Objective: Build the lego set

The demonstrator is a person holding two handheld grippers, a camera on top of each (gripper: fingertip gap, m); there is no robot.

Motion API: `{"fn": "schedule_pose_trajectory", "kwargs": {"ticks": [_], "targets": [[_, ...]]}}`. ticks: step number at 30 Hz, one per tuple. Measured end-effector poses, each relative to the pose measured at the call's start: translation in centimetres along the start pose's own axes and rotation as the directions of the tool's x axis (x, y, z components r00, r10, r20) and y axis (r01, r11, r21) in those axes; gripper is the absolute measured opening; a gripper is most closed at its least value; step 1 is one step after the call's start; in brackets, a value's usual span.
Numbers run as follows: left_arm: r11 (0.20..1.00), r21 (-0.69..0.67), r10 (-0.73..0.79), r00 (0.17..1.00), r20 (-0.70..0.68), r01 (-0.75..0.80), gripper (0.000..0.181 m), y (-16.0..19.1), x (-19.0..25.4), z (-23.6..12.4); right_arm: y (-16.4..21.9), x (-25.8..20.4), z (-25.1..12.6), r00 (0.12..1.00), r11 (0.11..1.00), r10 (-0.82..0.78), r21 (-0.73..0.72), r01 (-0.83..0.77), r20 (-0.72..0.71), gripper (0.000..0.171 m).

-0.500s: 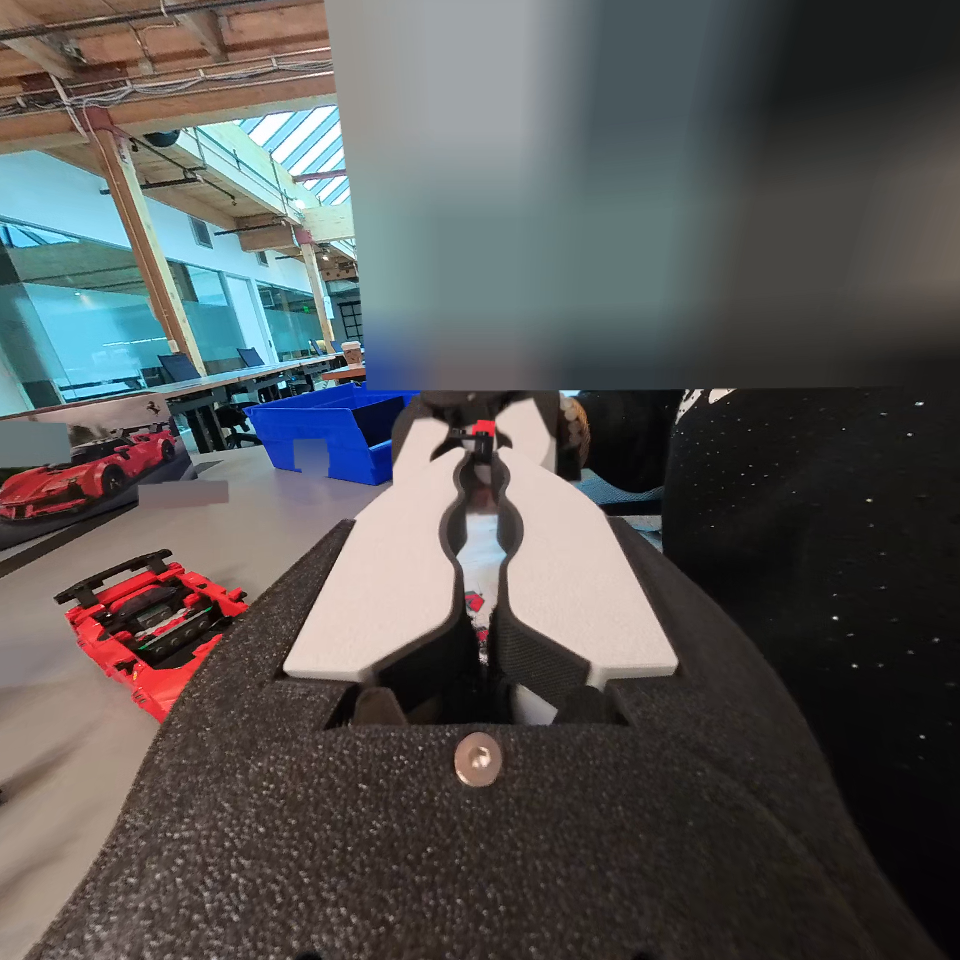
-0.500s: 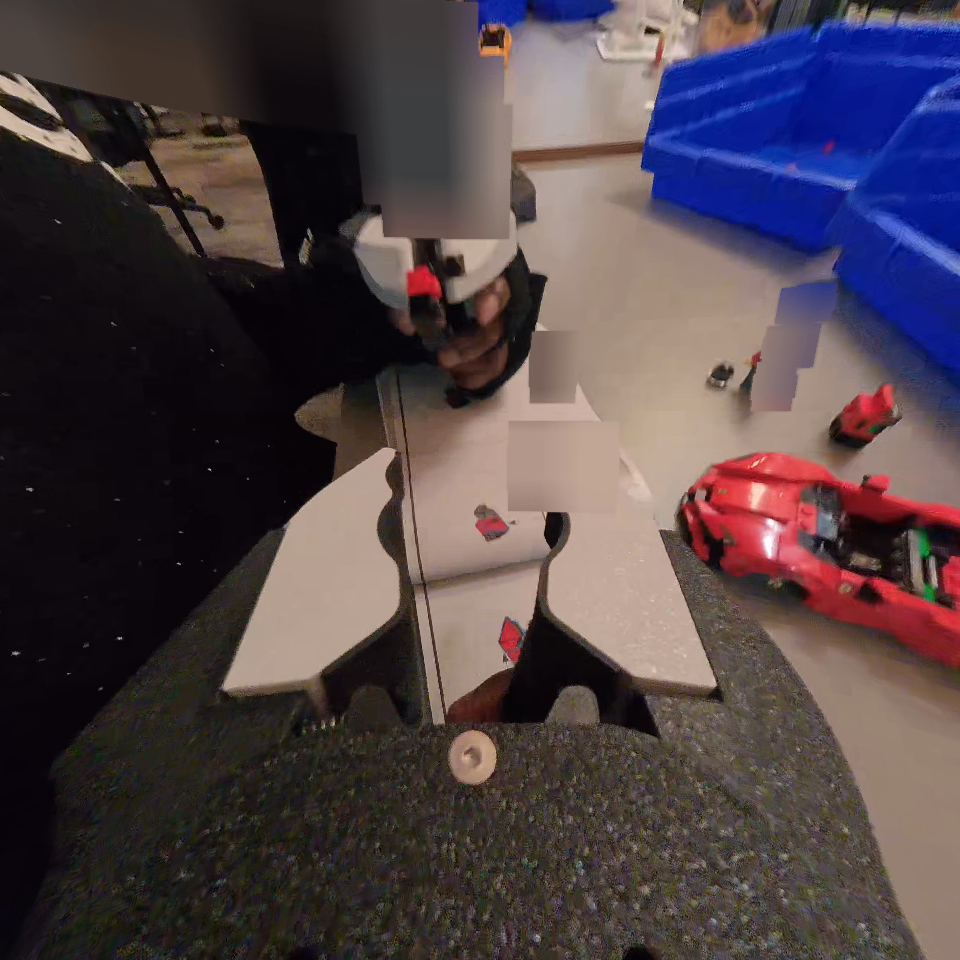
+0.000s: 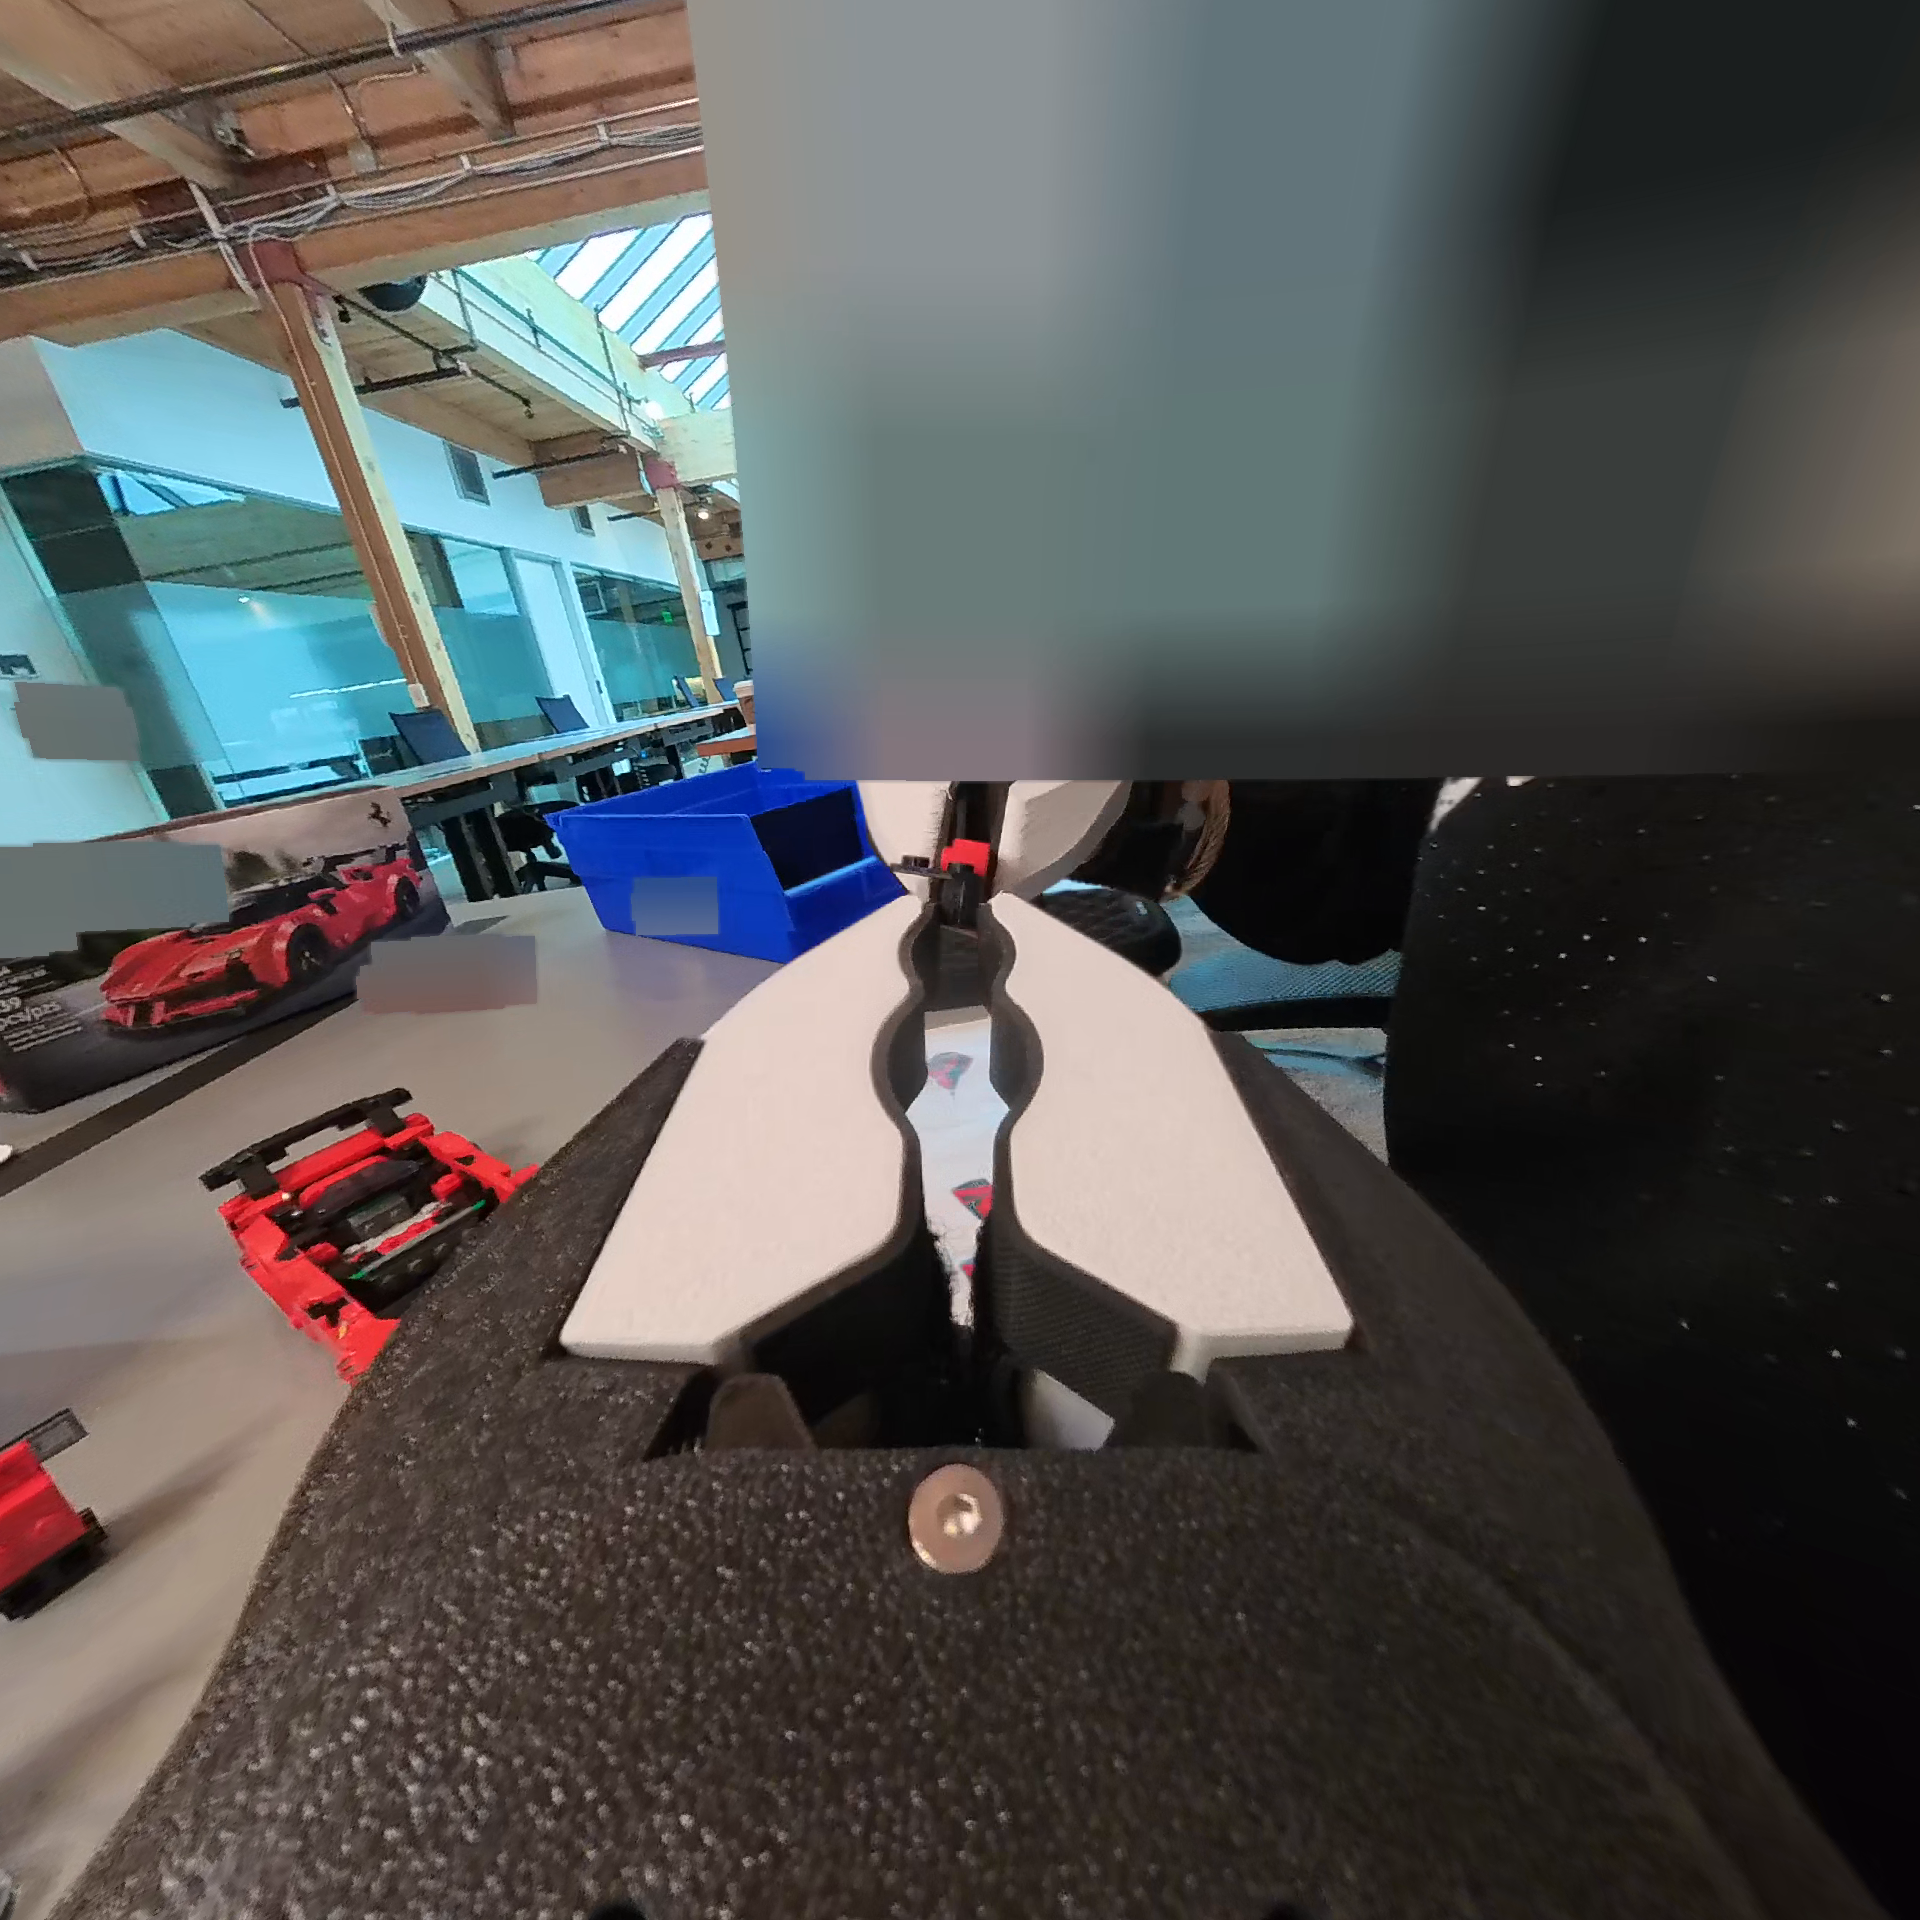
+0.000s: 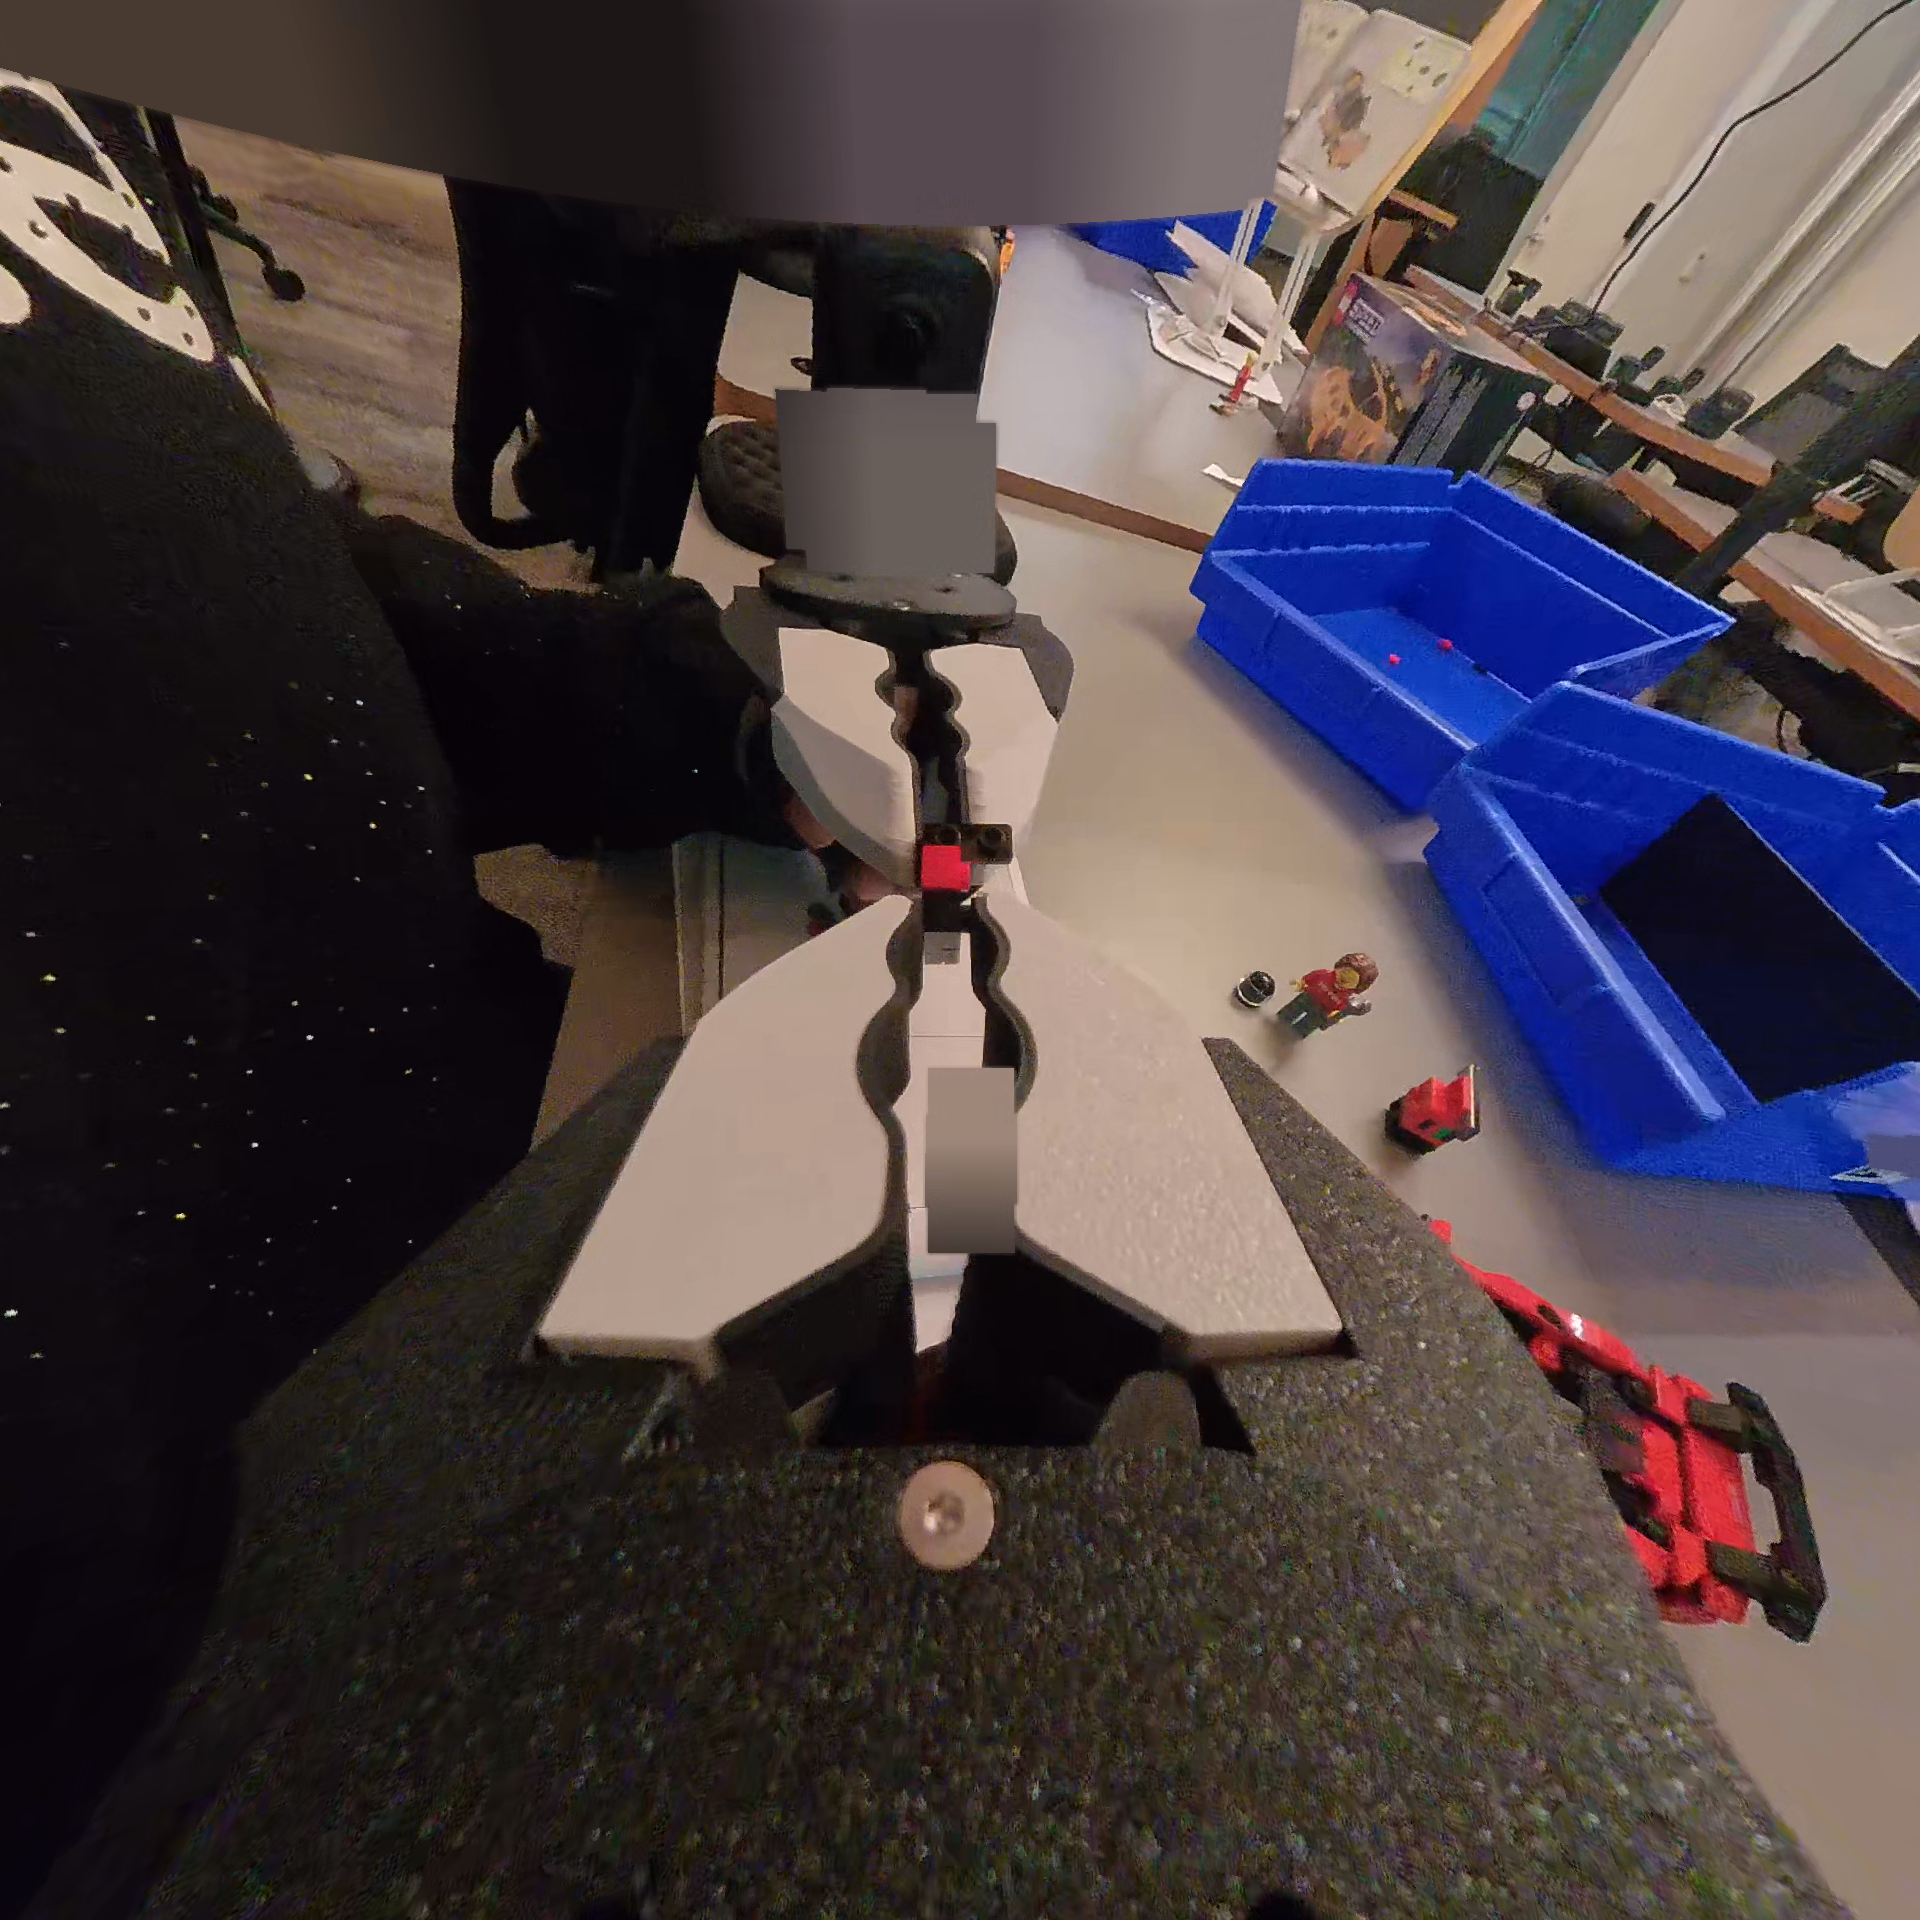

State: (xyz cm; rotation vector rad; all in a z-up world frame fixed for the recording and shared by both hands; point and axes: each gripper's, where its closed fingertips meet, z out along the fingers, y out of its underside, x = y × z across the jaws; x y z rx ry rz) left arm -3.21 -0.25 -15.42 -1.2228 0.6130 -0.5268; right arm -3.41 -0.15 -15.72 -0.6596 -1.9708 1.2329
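Observation:
My left gripper (image 3: 951, 906) is shut on a small red-and-black lego piece (image 3: 962, 860), held in the air above a white instruction sheet (image 3: 951, 1101). My right gripper (image 4: 948, 916) meets it tip to tip and is shut on the same piece (image 4: 943, 864). In the right wrist view the left gripper (image 4: 932, 816) points back at me, and in the left wrist view the right gripper's fingers (image 3: 1049, 831) show just beyond the piece. The partly built red car (image 3: 353, 1216) lies on the grey table, also in the right wrist view (image 4: 1662, 1475).
Blue bins (image 4: 1455, 623) (image 4: 1714, 966) (image 3: 727, 862) stand on the table. A minifigure (image 4: 1330, 992), a small black part (image 4: 1255, 989) and a small red sub-build (image 4: 1434, 1117) lie loose. The set's box (image 3: 208, 966) stands far left. A person in black (image 3: 1662, 1143) is close by. The grippers are tip to tip, or close to it. The partly built red car (image 3: 353, 1216) is about 25 centimetres from both grippers' fingertips.
My right gripper was open and apart from the piece; it has moved up to the left gripper and shut on the piece. The left gripper has kept its hold.

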Motion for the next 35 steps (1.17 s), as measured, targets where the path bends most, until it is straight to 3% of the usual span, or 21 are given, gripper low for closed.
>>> {"fn": "schedule_pose_trajectory", "kwargs": {"ticks": [3,9,13,17,21,23,25,28,30,32,33,35], "targets": [[1.000,0.010,0.012,0.993,0.115,-0.013,0.023,-1.3,-1.5,-0.9,0.0,1.4,0.0,0.998,0.998,-0.045,-0.042,0.044,-0.032,0.009],[0.998,-0.046,-0.021,0.929,0.368,0.041,0.026,-3.1,-4.8,-5.7,-0.5,5.6,-0.1,0.930,0.952,-0.300,-0.128,0.278,-0.210,0.009],[0.992,-0.017,-0.112,0.916,0.386,0.128,0.029,-3.7,-4.9,-6.8,-1.5,6.8,-1.0,0.676,0.758,-0.652,-0.283,0.587,-0.345,0.008],[0.995,-0.058,-0.045,0.906,0.420,0.076,0.028,-3.5,-4.9,-7.4,0.0,7.7,-2.5,0.441,0.523,-0.852,-0.497,0.692,-0.284,0.008],[0.996,-0.053,-0.045,0.894,0.447,0.077,0.029,-3.1,-5.0,-8.1,3.4,9.0,-5.0,0.331,0.326,-0.936,-0.650,0.686,-0.120,0.008],[0.995,-0.045,-0.061,0.886,0.460,0.091,0.028,-2.8,-5.2,-8.5,5.3,9.4,-6.1,0.349,0.283,-0.936,-0.685,0.672,-0.046,0.008],[0.992,-0.050,-0.076,0.876,0.477,0.113,0.028,-2.4,-5.6,-8.9,6.1,9.6,-6.5,0.377,0.310,-0.925,-0.679,0.666,-0.052,0.008],[0.983,-0.041,-0.133,0.855,0.501,0.177,0.027,-2.0,-6.2,-8.9,4.1,9.1,-5.2,0.486,0.502,-0.852,-0.569,0.651,-0.196,0.008],[0.966,0.000,-0.224,0.835,0.502,0.259,0.028,-1.9,-6.9,-8.3,1.8,8.2,-2.9,0.605,0.664,-0.744,-0.405,0.628,-0.282,0.008],[0.937,0.053,-0.331,0.829,0.450,0.346,0.031,-2.4,-7.0,-7.3,0.2,6.8,-0.2,0.819,0.858,-0.514,-0.179,0.482,-0.255,0.008],[0.919,0.074,-0.382,0.827,0.412,0.387,0.032,-2.8,-7.0,-6.6,-0.9,6.5,0.7,0.888,0.919,-0.393,-0.058,0.391,-0.241,0.008],[0.872,0.076,-0.477,0.807,0.347,0.483,0.036,-3.2,-6.8,-5.6,-2.8,6.5,1.6,0.937,0.948,-0.274,0.105,0.301,-0.218,0.009]]}}
